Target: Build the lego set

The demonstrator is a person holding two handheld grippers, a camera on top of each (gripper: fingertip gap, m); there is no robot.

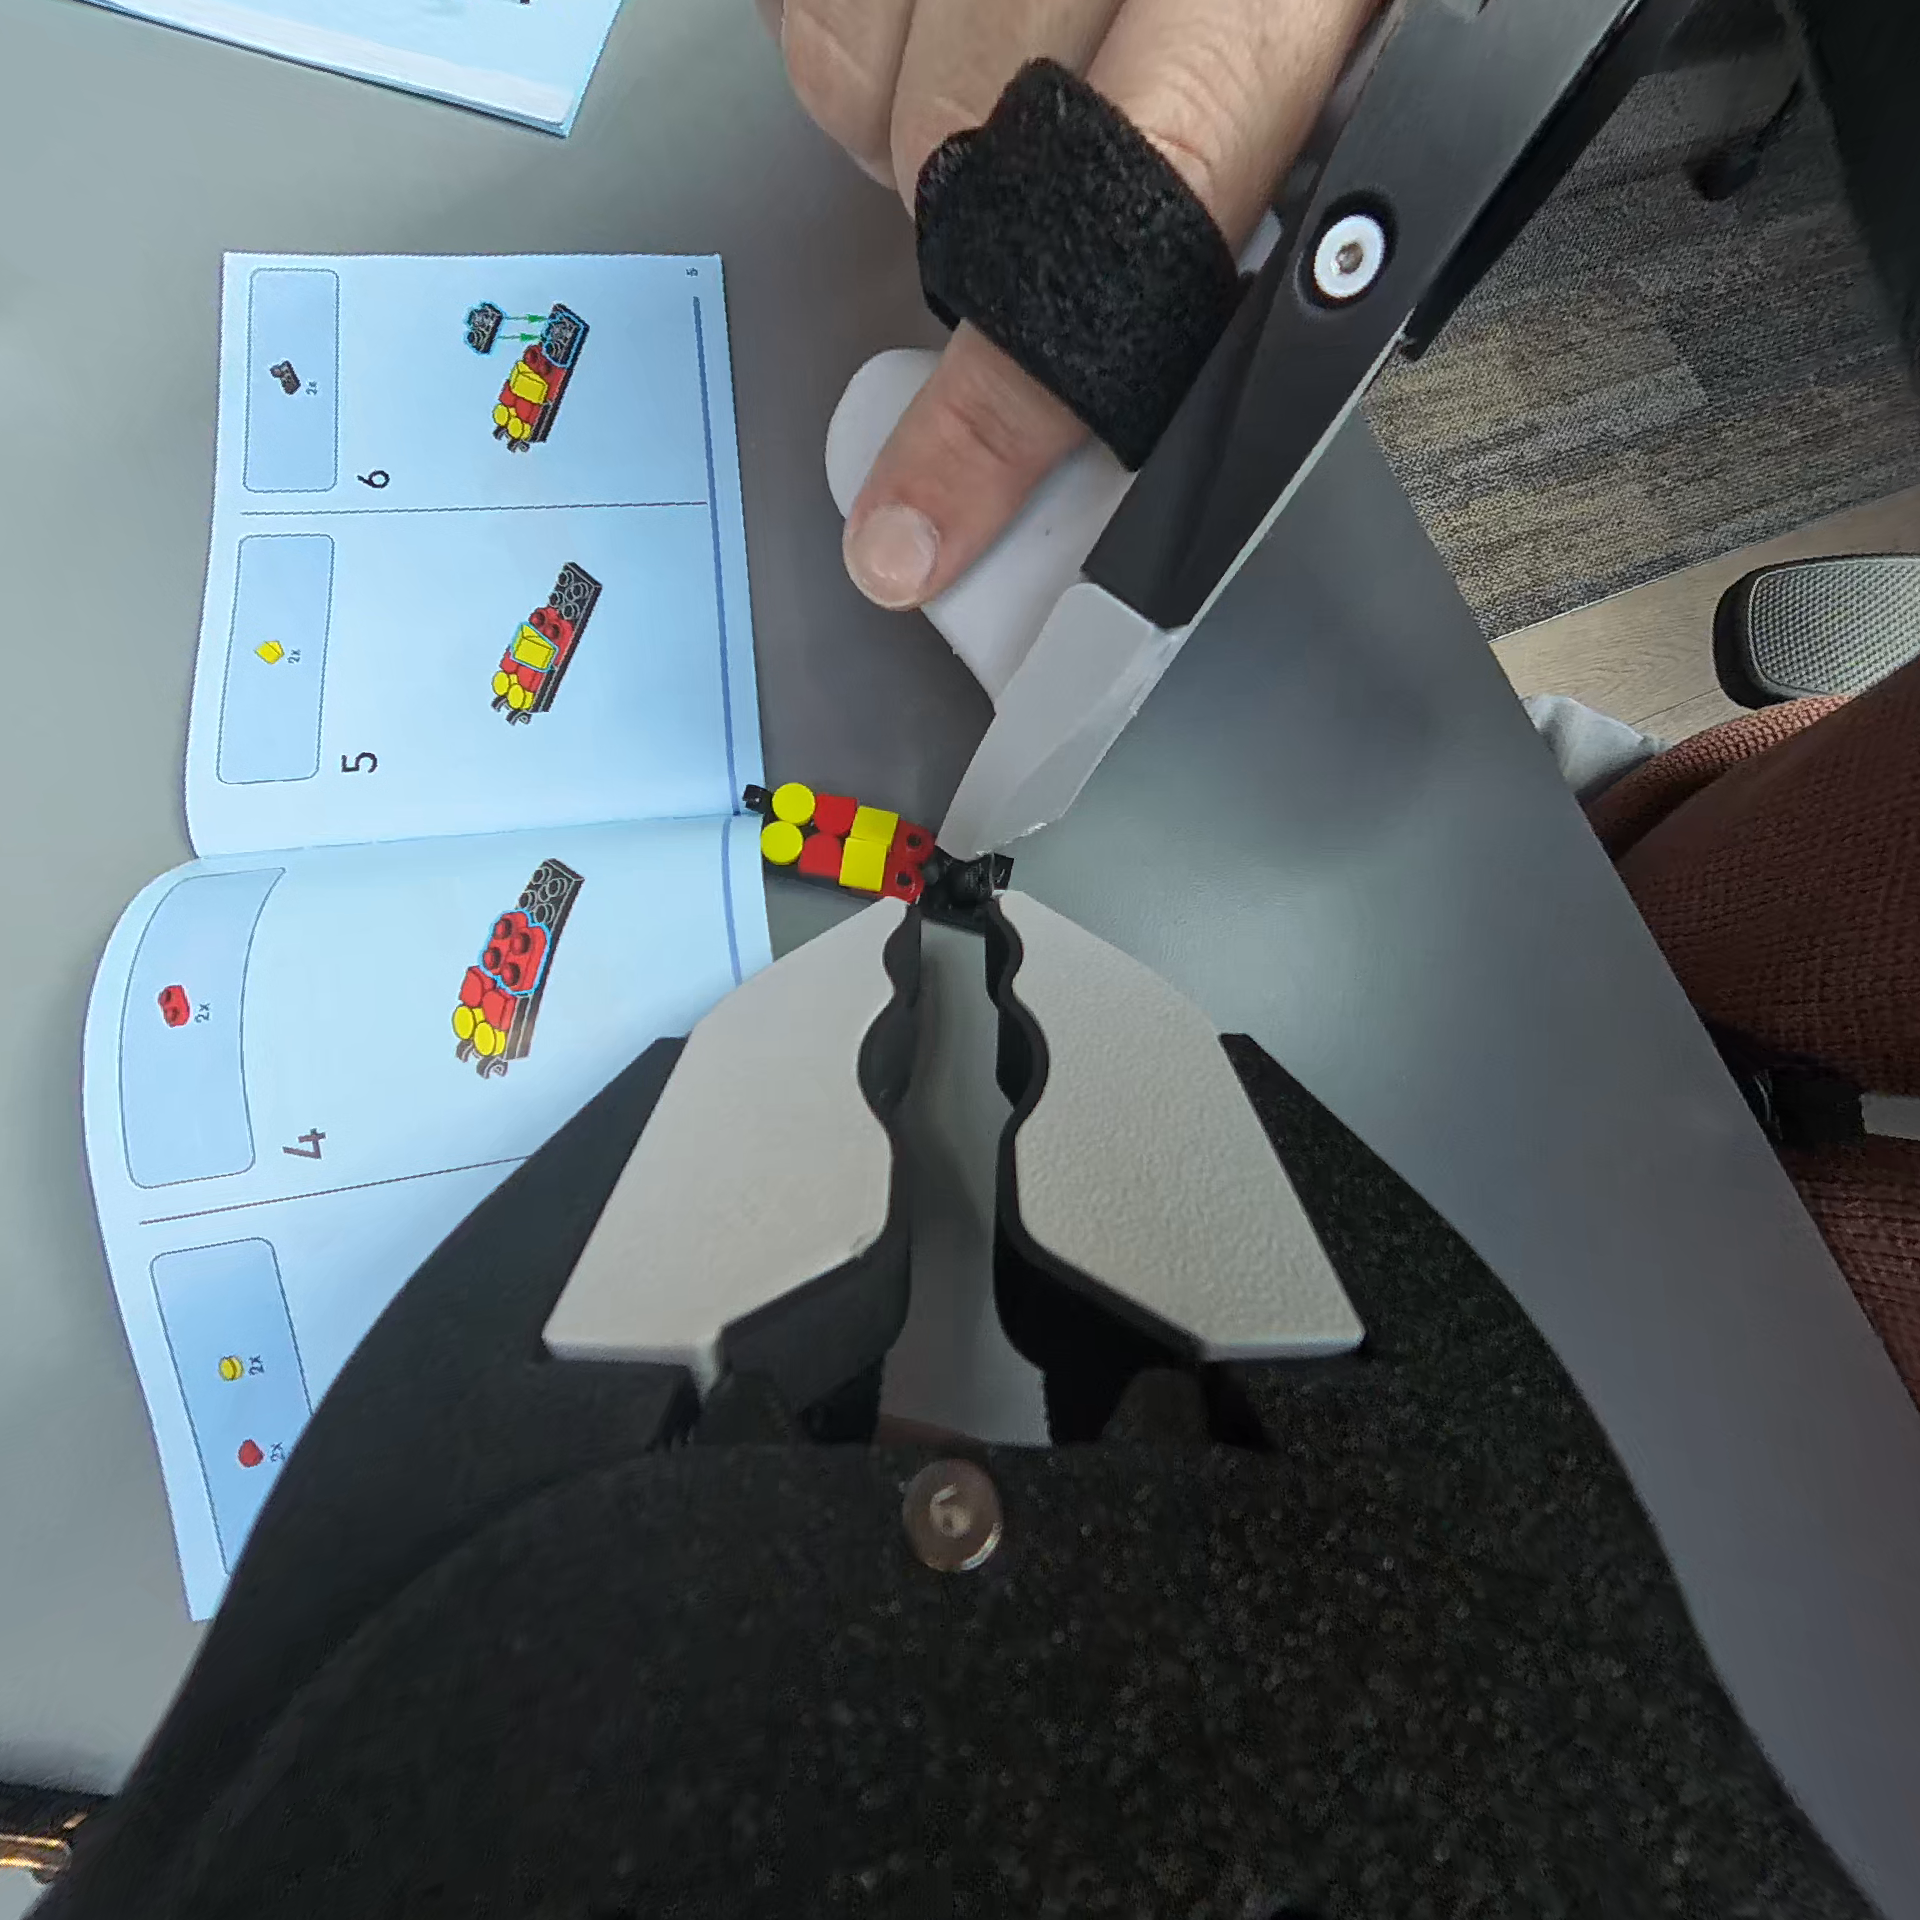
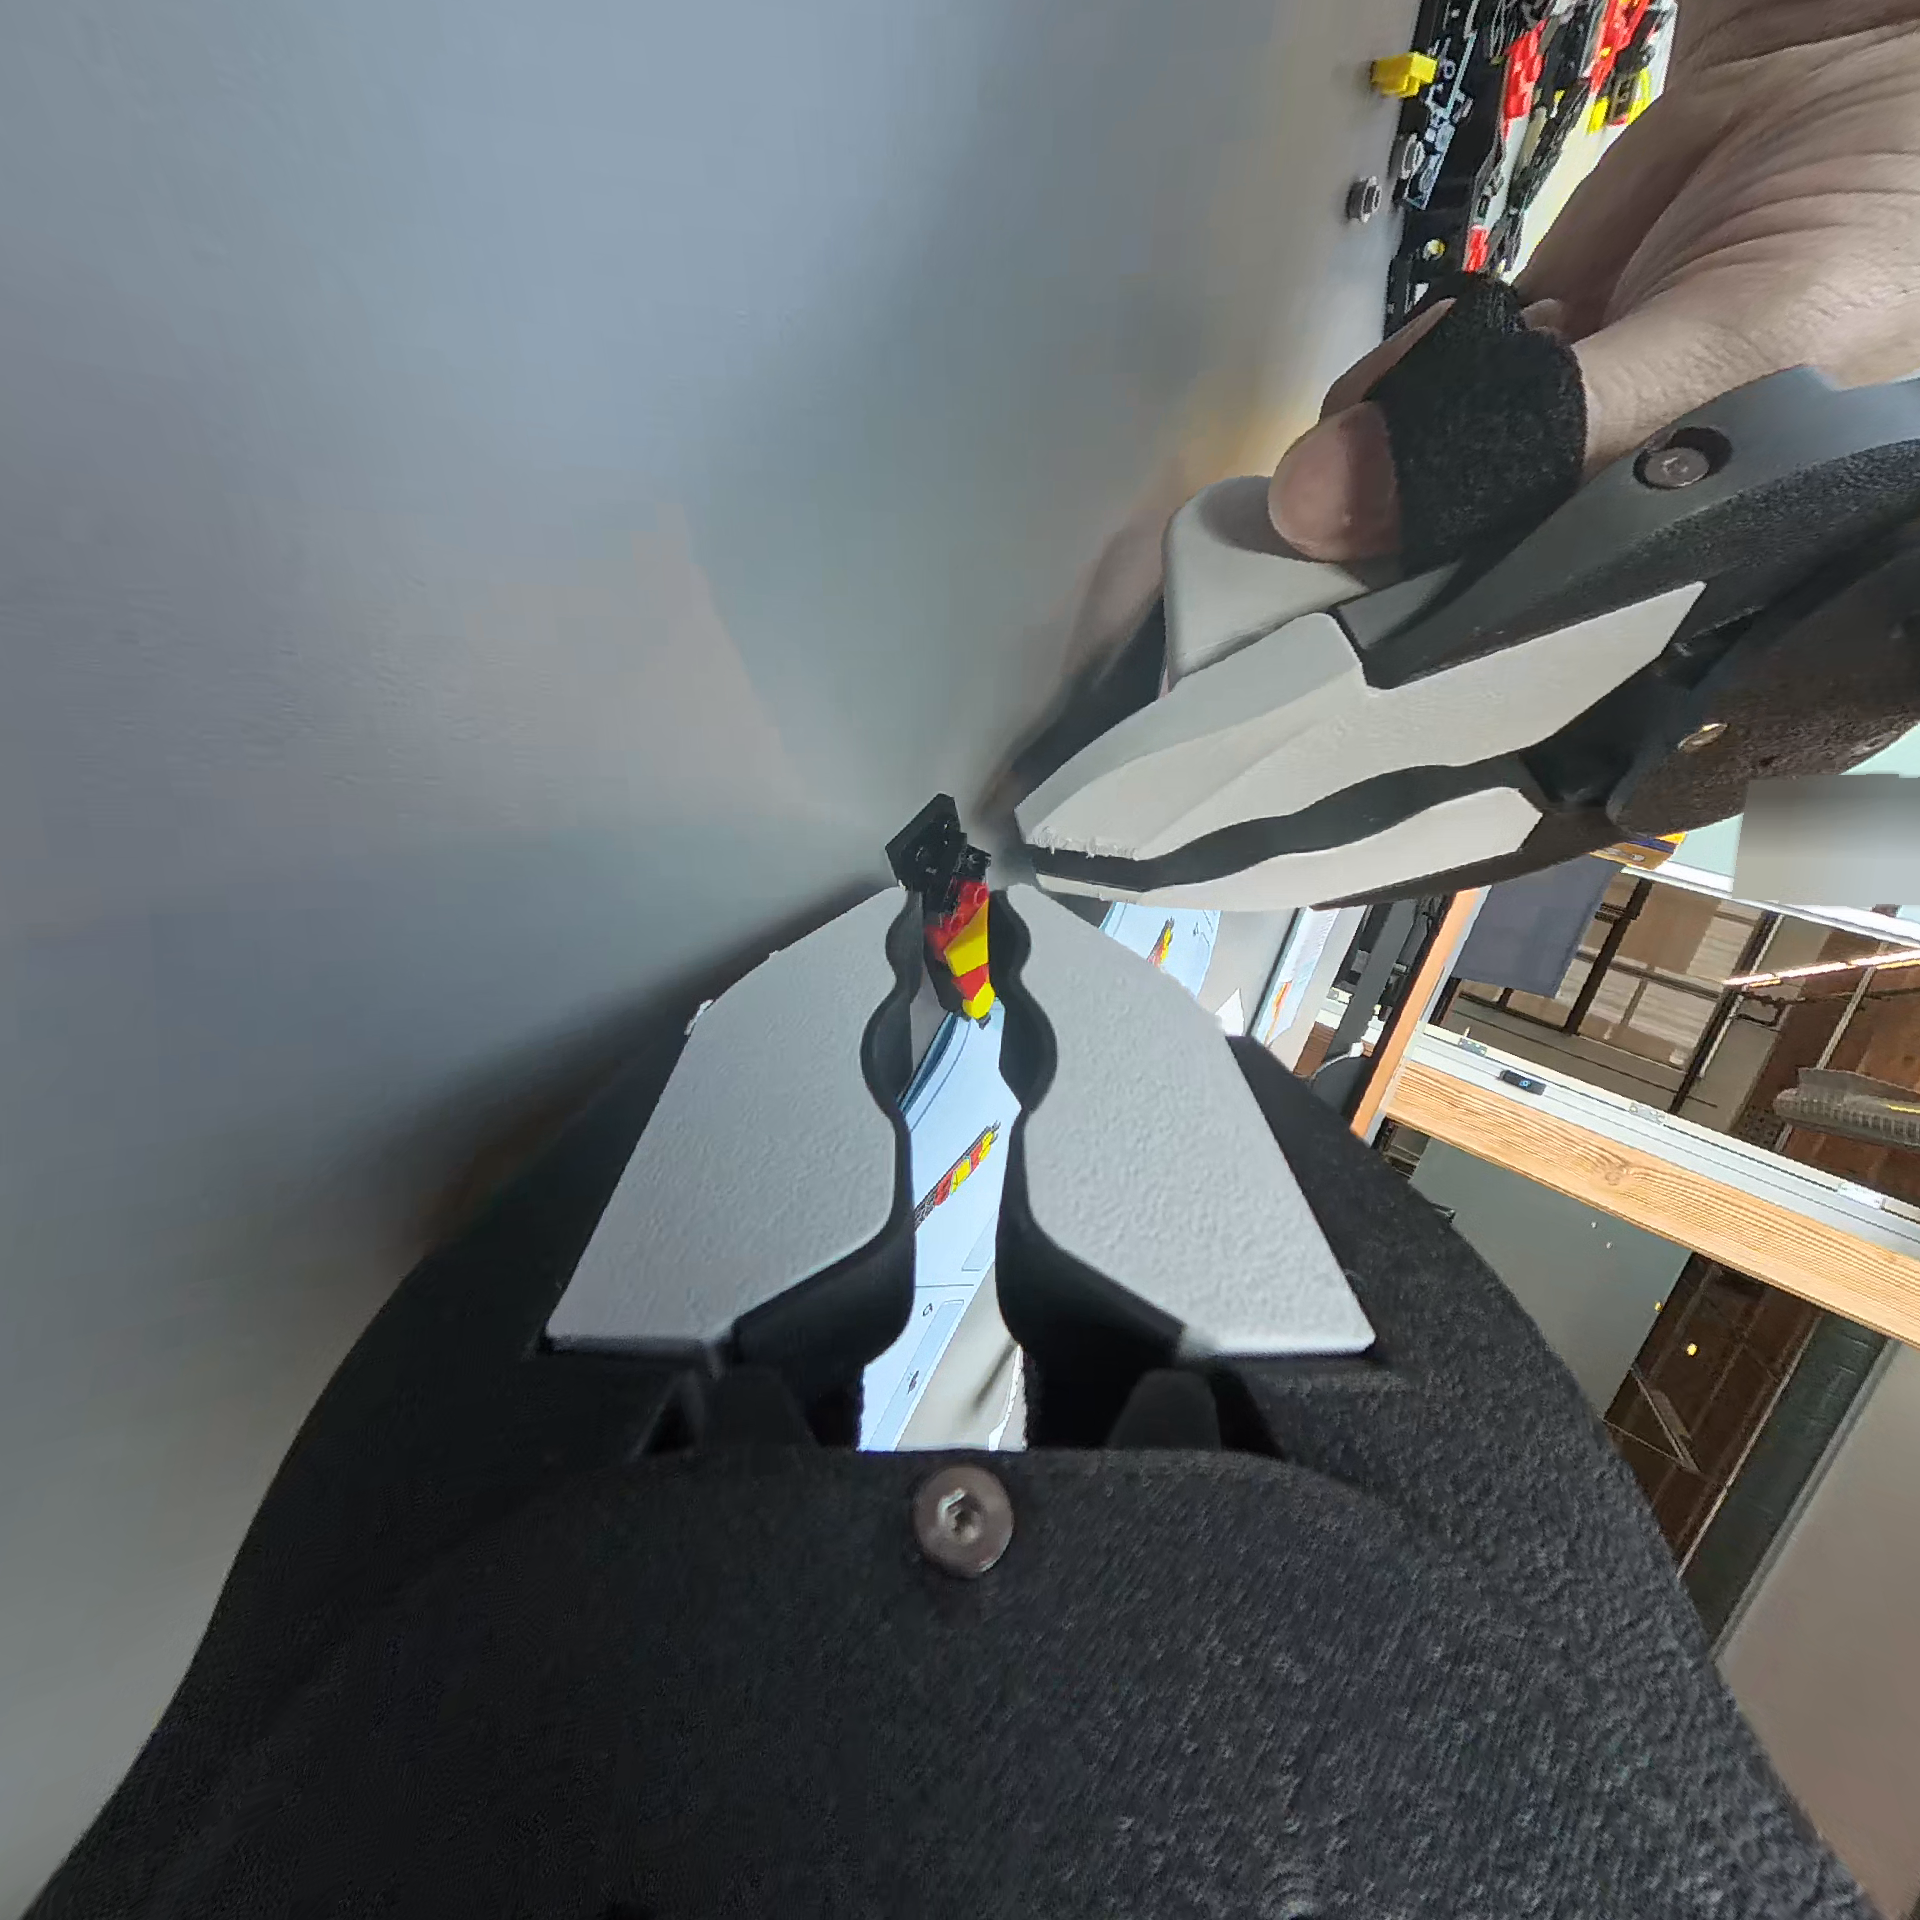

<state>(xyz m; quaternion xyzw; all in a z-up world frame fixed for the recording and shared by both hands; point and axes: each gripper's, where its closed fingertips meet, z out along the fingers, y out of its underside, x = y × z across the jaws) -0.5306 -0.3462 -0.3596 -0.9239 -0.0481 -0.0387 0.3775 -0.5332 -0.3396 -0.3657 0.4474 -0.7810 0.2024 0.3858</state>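
The lego model (image 1: 842, 844) was found at the edge of the instruction booklet (image 1: 468, 644) on the grey table (image 1: 1299, 935). Its long axis ran away from both tools, yellow end farthest. Its black end (image 1: 966, 888) was met by both tips. The left gripper (image 1: 951, 909) was nearly closed, its fingers flanking that end from below. The right gripper (image 1: 987, 826) was likewise narrowed and brought in from above. In its own wrist view the model was seen lengthwise in the slit. Whether either was actually clamped could not be told. Any pressing would need to be directed onto that shared black end.
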